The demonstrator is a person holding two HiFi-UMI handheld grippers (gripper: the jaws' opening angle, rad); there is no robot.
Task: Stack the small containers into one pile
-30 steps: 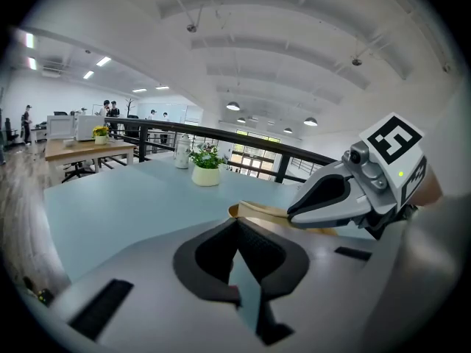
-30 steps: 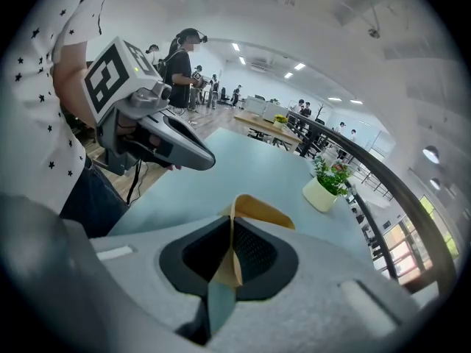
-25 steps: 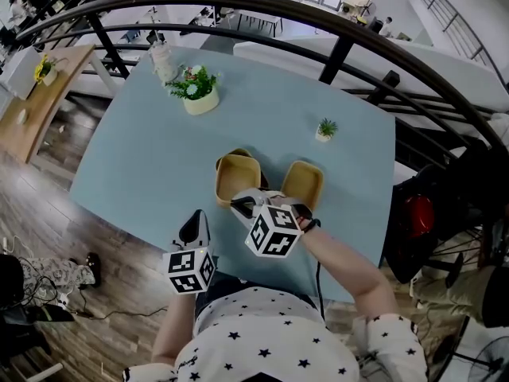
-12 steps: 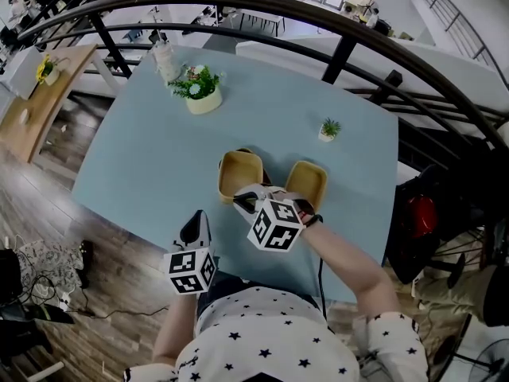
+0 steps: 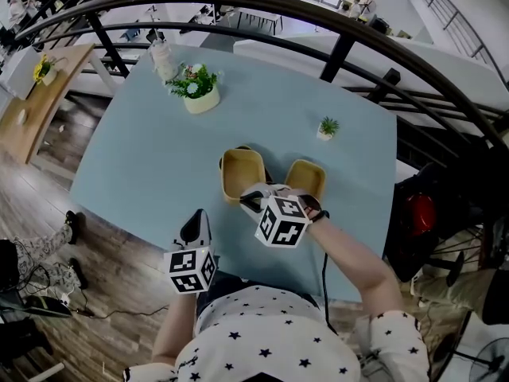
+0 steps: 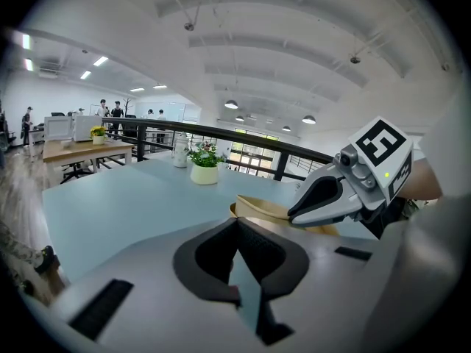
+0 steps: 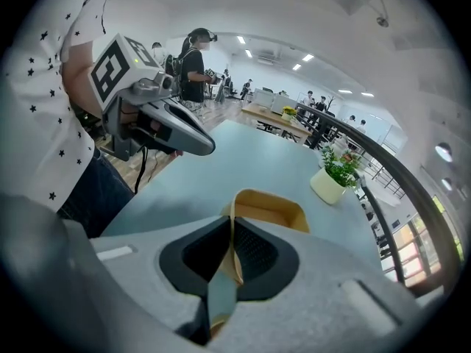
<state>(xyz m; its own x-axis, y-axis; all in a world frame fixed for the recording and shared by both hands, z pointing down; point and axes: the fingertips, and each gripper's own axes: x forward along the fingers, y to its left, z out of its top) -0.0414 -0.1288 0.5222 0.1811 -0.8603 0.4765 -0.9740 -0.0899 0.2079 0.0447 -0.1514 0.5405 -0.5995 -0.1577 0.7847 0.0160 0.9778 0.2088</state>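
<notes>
**Tan container pinched by right gripper; stacking move not yet made**

The right gripper [image 7: 232, 225] is clenched on the near wall of a tan container [image 5: 242, 172]. In the right gripper view the thin wall is seen pinched between the pads, with the open cavity facing up beyond them. This container is located mid-way across the table [image 5: 151, 157], toward the near edge. Whether it is lifted or resting on the surface cannot be told. A dark edge [image 5: 238, 149] is seen behind its far rim; shadow or another container underneath cannot be told.

A second container [image 5: 307, 178], same tan, is seen just beside it on the right, apart from it, empty and untouched. The left gripper [image 5: 197, 217] is held at the near table edge, jaws pressed together on nothing, well apart from both containers.

Step judged: pick-up and carry of the first container; no pile of the two tan pieces is formed yet.

Next move, as judged:
- The held container is to be raised clear and carried over its target.
- Its outline is to be lined up with the rim below.
- It is to be lowered until nested, then let go.

Only one wall is gripped, so tilt is likely and the piece needs to be kept level.
</notes>
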